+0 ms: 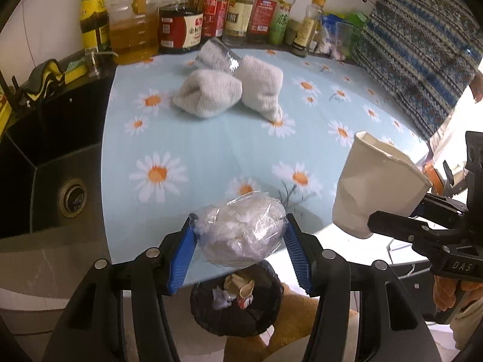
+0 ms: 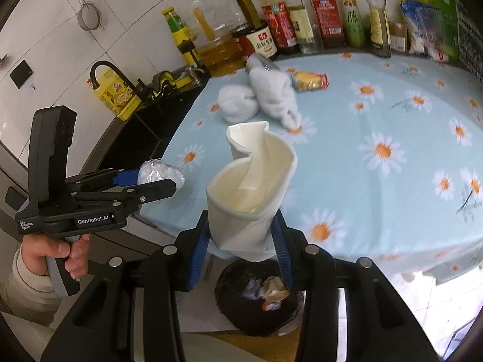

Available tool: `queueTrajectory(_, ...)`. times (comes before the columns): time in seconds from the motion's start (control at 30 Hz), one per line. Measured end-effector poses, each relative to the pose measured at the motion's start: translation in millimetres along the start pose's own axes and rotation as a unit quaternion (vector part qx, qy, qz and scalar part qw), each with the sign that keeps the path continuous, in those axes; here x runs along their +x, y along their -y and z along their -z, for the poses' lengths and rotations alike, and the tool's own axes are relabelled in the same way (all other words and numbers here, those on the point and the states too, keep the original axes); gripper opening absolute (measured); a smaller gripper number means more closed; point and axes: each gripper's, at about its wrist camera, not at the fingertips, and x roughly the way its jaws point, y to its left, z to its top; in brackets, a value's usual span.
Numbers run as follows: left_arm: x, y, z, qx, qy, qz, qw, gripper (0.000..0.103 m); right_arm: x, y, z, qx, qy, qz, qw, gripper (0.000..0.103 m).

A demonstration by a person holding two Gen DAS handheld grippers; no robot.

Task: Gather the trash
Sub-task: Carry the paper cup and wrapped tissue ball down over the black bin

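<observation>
My left gripper [image 1: 240,241] is shut on a clear plastic bag of white waste [image 1: 241,232] and holds it over the table's front edge, above a black-lined trash bin [image 1: 238,298] with crumpled scraps inside. My right gripper [image 2: 241,238] is shut on a crushed white paper cup [image 2: 250,187], also above the bin [image 2: 259,298]. The cup shows at the right of the left wrist view [image 1: 377,184]. The bag shows at the left of the right wrist view [image 2: 160,175]. A yellow snack wrapper [image 2: 309,80] lies on the table far back.
A daisy-print tablecloth [image 1: 211,144] covers the table. White rolled towels [image 1: 229,90] and a tipped clear glass [image 1: 217,54] lie mid-table. Several sauce and oil bottles [image 1: 211,12] line the back wall. A black sink [image 1: 45,157] lies left.
</observation>
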Motion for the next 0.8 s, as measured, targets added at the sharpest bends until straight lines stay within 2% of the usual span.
queueTrajectory(0.13, 2, -2, 16, -0.009, -0.013, 0.02, 0.9997, 0.055, 2, -10, 16, 0.001, -0.007, -0.001, 1.0, 0.042)
queueTrajectory(0.37, 3, -3, 43, -0.004, -0.027, 0.025, 0.9993, 0.055, 4, -21, 40, 0.008, -0.018, 0.003, 1.0, 0.042)
queueTrajectory(0.8, 22, -16, 88, -0.029, -0.063, 0.029, 0.9972, 0.055, 26, -29, 78, 0.015, -0.06, 0.009, 0.998, 0.042)
